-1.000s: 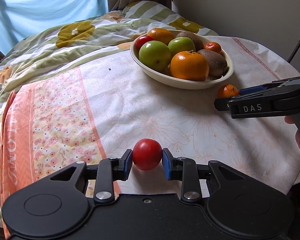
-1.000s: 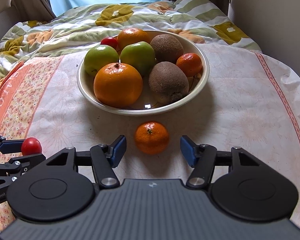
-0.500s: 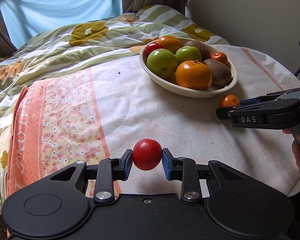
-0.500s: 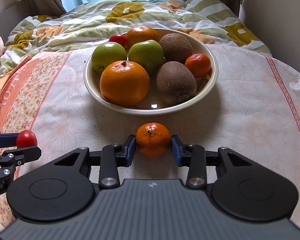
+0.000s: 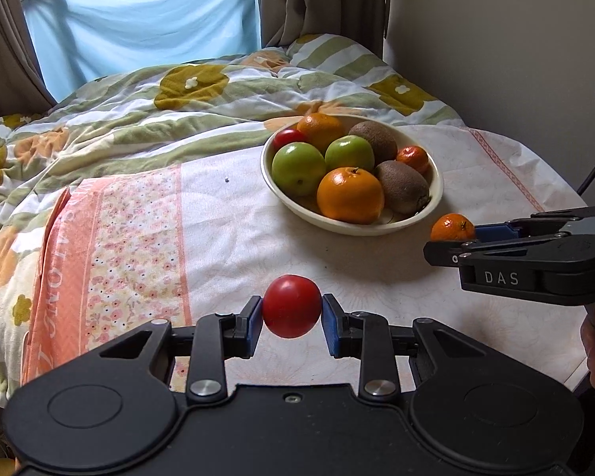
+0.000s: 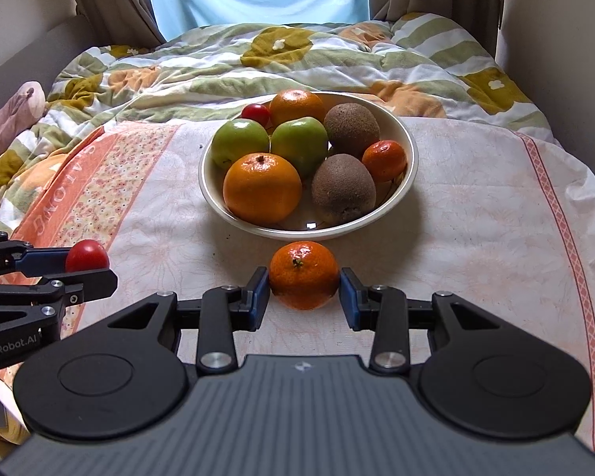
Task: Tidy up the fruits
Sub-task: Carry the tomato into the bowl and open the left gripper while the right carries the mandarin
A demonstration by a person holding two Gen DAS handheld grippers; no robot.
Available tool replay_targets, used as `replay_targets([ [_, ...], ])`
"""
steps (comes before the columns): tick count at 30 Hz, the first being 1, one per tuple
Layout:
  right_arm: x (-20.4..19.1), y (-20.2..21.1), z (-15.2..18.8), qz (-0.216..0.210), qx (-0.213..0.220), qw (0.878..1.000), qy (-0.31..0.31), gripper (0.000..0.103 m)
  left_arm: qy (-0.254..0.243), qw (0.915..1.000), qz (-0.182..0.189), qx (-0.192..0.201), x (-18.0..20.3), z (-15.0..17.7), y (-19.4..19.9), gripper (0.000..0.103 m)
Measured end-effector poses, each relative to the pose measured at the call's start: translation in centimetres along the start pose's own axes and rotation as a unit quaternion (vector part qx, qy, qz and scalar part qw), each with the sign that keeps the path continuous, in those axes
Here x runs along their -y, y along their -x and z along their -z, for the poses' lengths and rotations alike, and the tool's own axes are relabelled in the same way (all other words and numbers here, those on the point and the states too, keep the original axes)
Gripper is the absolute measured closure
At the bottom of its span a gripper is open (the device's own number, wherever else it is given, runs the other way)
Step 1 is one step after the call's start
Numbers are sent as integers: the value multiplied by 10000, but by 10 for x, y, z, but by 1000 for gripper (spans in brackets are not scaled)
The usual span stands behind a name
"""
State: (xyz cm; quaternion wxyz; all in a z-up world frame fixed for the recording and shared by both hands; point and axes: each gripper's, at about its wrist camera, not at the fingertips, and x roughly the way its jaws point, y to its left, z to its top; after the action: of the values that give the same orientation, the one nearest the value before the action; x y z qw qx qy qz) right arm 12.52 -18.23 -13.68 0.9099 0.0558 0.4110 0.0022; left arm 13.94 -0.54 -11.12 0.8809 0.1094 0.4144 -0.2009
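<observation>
1. The left hand-held gripper (image 5: 292, 313) was seen clamped on a small red tomato (image 5: 292, 306), the blue pads pressed against its two sides; the fruit was held clear of the table (image 5: 234, 238), well short of the bowl.
2. The right hand-held gripper (image 6: 304, 291) was closed on a mandarin (image 6: 304, 274), with a pad touching each flank. The mandarin sat just in front of the bowl (image 6: 410, 166) – whether it was lifted or resting on the cloth could not be told.
3. The bowl was already crowded: two green apples, two oranges, two kiwis, a small mandarin and a red tomato were counted inside it, with little bare floor showing except at the near rim.
4. Risks were judged from this layout. Both fruits are round and smooth, gripped at two narrow contacts, so a slip or roll out of the jaws was thought possible if either were tilted or jolted.
5. A release onto the heaped fruit could let the piece roll off over the rim onto the table – or dislodge a neighbour.
6. Both hand-held grippers would be converging on one bowl, so a collision between them was considered likely if they were moved together.
7. The tomato, being soft, could be bruised by an overtight squeeze.
</observation>
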Motion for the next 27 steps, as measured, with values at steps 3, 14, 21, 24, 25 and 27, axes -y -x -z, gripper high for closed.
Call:
replay_targets([
  [3,10,14,-4,-88,91,9999,96,50,111,9999,-49,93,13,-7,9,68],
  [14,53,50,-32,-428,395,9973,443,50,300,9977,-325,513,62,-44,23,68],
  [21,68,47,-57,-513,501,9961,515,50,200,9976,-352,570,73,-73,6,68],
  [24,72,38,-68,-491,526,9962,486,50,114,9981,-285,540,74,-83,-7,68],
  [25,73,35,-71,-465,534,9963,479,50,66,9983,-254,528,75,-86,-12,68],
  [27,75,28,-77,-397,521,9970,418,50,-46,9988,-184,446,76,-92,-28,68],
])
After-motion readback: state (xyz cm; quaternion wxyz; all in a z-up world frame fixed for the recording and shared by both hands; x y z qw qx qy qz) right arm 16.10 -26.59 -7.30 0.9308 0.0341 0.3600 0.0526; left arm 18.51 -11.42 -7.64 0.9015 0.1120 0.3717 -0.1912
